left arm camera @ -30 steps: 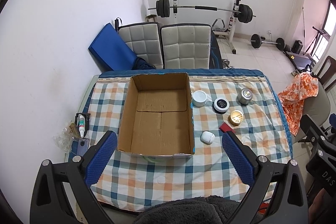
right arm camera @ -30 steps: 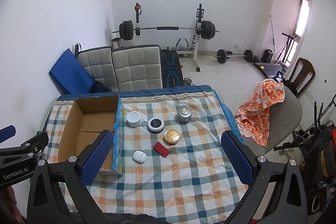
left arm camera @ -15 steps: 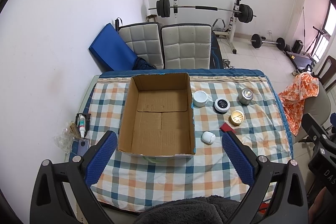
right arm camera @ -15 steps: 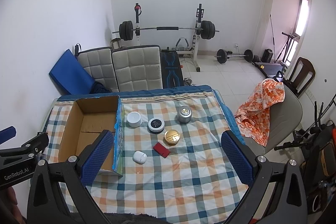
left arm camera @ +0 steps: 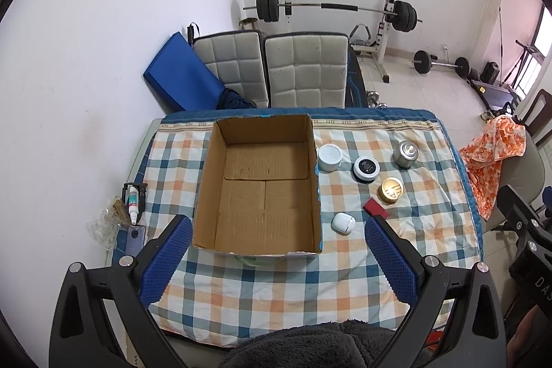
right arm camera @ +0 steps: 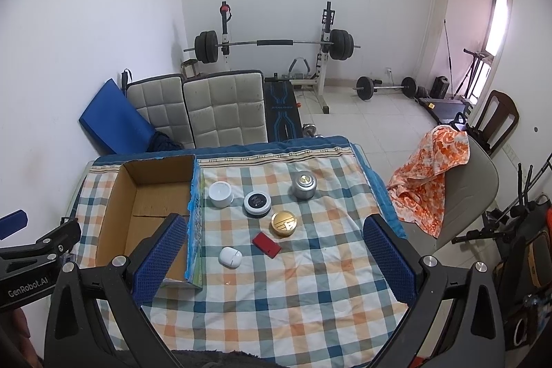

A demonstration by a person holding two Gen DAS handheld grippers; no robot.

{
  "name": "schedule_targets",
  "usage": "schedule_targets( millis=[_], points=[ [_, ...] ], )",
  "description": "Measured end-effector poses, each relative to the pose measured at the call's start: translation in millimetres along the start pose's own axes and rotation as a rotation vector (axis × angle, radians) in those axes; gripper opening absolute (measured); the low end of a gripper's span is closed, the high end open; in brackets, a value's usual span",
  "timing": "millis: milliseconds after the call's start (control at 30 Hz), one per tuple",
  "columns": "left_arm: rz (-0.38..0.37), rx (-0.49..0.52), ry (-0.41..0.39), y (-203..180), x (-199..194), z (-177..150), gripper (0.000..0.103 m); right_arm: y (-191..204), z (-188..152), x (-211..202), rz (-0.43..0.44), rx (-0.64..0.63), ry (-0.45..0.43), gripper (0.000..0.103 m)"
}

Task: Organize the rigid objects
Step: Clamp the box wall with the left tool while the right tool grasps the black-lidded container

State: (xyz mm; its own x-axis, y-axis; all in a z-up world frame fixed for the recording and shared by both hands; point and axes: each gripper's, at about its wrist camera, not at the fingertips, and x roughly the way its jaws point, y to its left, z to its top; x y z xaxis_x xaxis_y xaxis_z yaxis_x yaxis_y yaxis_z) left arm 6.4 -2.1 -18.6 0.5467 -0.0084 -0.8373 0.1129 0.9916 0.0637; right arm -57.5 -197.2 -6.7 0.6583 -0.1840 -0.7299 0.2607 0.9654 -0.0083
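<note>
An open, empty cardboard box (left arm camera: 262, 192) (right arm camera: 148, 212) sits on the checked tablecloth (left arm camera: 283, 285) (right arm camera: 310, 285). To its right lie a white jar (left arm camera: 329, 157) (right arm camera: 220, 194), a black-lidded jar (left arm camera: 366, 169) (right arm camera: 257, 203), a silver tin (left arm camera: 406, 154) (right arm camera: 304, 184), a gold tin (left arm camera: 392, 190) (right arm camera: 283, 223), a red case (left arm camera: 376, 207) (right arm camera: 266, 244) and a white earbud case (left arm camera: 343, 222) (right arm camera: 229, 257). My left gripper (left arm camera: 276, 261) is open and empty, held above the table's near edge in front of the box. My right gripper (right arm camera: 272, 261) is open and empty, above the near edge in front of the small objects.
A small bottle in a holder (left arm camera: 132, 200) and clear wrapping (left arm camera: 103, 226) lie off the table's left edge. Padded chairs (left arm camera: 276, 68) stand behind the table. A chair with an orange cloth (right arm camera: 434, 175) is at the right. Weight equipment (right arm camera: 276, 43) is at the back wall.
</note>
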Motion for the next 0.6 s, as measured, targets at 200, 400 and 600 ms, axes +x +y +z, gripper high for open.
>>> schedule_targets(
  millis=[200, 400, 600],
  points=[
    [0.017, -0.025, 0.081, 15.8, 35.9, 6.5, 0.103, -1.4, 4.4, 29.2, 0.006, 0.016, 0.065, 0.103],
    [0.061, -0.043, 0.187, 50.2, 97.3, 13.2, 0.103, -4.2, 8.2, 75.7, -0.009, 0.048, 0.15, 0.103],
    [0.089, -0.061, 0.311, 94.5, 176.5, 9.4, 0.103, 1.4, 6.6, 140.7, -0.024, 0.054, 0.262, 0.103]
  ],
)
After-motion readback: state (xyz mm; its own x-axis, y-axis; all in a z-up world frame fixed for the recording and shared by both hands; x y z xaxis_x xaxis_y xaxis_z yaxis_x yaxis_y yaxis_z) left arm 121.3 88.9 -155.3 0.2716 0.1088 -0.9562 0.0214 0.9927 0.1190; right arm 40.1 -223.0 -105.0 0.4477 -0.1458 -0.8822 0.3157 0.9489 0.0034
